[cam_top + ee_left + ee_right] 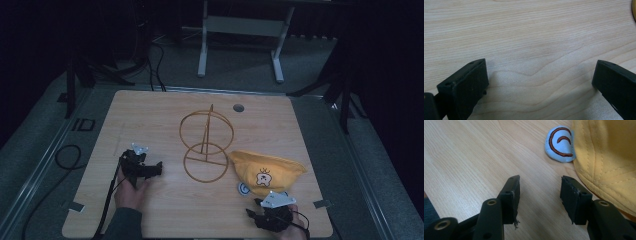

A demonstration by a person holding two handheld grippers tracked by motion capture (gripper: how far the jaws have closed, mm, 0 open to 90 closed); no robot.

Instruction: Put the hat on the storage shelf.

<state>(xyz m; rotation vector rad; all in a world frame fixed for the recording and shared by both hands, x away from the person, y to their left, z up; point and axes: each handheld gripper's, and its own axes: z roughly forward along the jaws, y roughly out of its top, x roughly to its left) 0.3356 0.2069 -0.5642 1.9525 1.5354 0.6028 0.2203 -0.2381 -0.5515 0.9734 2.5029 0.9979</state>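
Yellow cap [265,172]: soft stitched fabric, rounded crown, small cartoon patch on front; lies at right front of tabletop [150,120], just beside wire stand [206,145]. Pale blue round ear flap [560,143] with brown embroidered curves, peeking from cap edge. Stand: thin golden wire, two hoops joined by upright rod. Tabletop: light wood grain, matte, round hole near far edge. No readable writing. Right gripper [540,192]: black jaws open, nothing between, near cap rim. Left gripper [540,80]: jaws wide apart over bare wood.
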